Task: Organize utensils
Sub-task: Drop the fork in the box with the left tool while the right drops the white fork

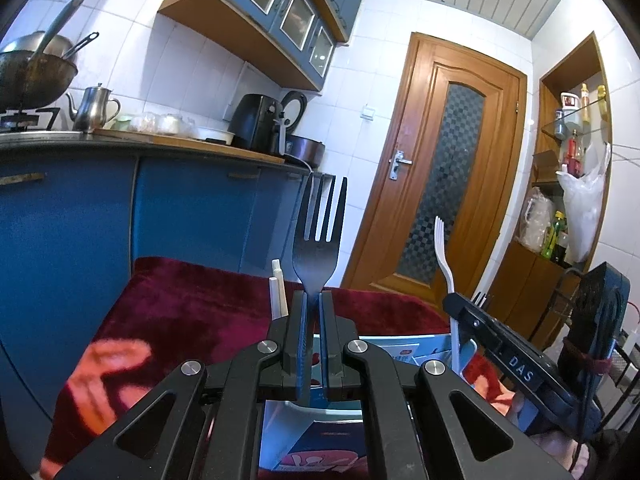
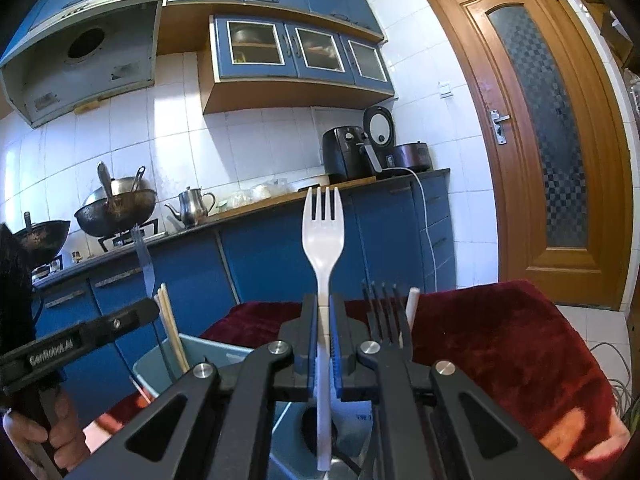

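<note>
Both grippers loaded. My left gripper (image 1: 313, 300) is clamped nearly fully closed on the neck of the black fork (image 1: 320, 236), tines up, long axis running straight out along the fingers, roughly upright. My right gripper (image 2: 324, 304) is pinched just as tight on the handle of the white plastic fork (image 2: 323, 236), also tines up, handle hanging down through the jaws toward the container below. The light blue holder (image 2: 160, 364) sits under and in front of both hands on the dark red cloth (image 2: 500, 340), near its front edge; the chopsticks (image 2: 172, 332) stand in its left compartment, and another black fork (image 2: 386, 312) stands in a compartment just right of my right fingers. In the left view the right gripper (image 1: 472, 312) is close beside on the right, white fork upright over the holder's right side. I judge the white fork nearer to seating, its handle tip already low over an opening; I can't tell which compartment. The key relation: both forks are vertical, the holder directly below, so the move is straight down, then release.
</note>
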Demonstrator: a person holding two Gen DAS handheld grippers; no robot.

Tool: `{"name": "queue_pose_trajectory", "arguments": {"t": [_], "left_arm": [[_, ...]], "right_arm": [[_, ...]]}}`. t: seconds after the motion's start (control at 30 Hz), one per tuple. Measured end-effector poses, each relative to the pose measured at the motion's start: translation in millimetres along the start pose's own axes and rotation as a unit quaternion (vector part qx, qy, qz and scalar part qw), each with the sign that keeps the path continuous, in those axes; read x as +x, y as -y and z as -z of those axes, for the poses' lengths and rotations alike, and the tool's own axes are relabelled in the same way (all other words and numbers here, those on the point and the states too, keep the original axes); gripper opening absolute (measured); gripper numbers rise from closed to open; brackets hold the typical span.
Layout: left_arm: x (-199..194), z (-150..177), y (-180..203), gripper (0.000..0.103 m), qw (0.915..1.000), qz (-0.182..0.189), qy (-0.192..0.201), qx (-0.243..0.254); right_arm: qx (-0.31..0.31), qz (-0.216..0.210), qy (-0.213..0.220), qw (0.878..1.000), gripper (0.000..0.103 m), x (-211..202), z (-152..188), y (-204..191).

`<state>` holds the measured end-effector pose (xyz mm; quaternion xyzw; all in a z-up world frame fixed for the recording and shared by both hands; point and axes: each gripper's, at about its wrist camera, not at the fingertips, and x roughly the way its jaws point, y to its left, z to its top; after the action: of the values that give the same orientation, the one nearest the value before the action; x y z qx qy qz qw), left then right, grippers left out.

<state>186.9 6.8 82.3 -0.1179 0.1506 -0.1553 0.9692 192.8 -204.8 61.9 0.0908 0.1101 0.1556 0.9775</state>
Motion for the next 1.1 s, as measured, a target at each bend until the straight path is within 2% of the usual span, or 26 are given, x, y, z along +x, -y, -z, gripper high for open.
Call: {"name": "queue_pose_trajectory", "arguments": {"t": [0.23,0.4,0.77,0.97,1.03,1.1], "left_arm": [[2.8,2.9,-0.1,0.005,1.0000,0.000,-0.007,-0.002],[3.2,4.2,-0.9,0.005,1.0000,0.002,-0.009,-0.002],[9.2,8.2,-1.2,0.005,0.9995,0.005,-0.030,-0.001],[15.6,11.1,-2.5,0.008,0.9984,0.001,-0.057,-0.008],[15.0,11.3,-2.5,0.011,0.9980,-0.002,-0.063,-0.011],[11.3,9.4,-2.3,0.015,0.9980,-0.004,-0.062,-0.013]], "right_arm": [[-0.029,0.011,0.002,1.000,0.008,7.0,9.0,-5.5],[-0.027,0.009,-0.001,1.000,0.008,0.7,10.2,-5.4],[-0.009,0.012,-0.063,0.998,0.008,-7.0,17.1,3.5],[0.000,0.001,-0.084,0.996,0.009,-9.8,20.8,4.9],[0.005,0.002,-0.082,0.997,0.014,-12.4,20.4,5.3],[0.009,0.003,-0.077,0.997,0.025,-16.1,19.7,5.5]]}}
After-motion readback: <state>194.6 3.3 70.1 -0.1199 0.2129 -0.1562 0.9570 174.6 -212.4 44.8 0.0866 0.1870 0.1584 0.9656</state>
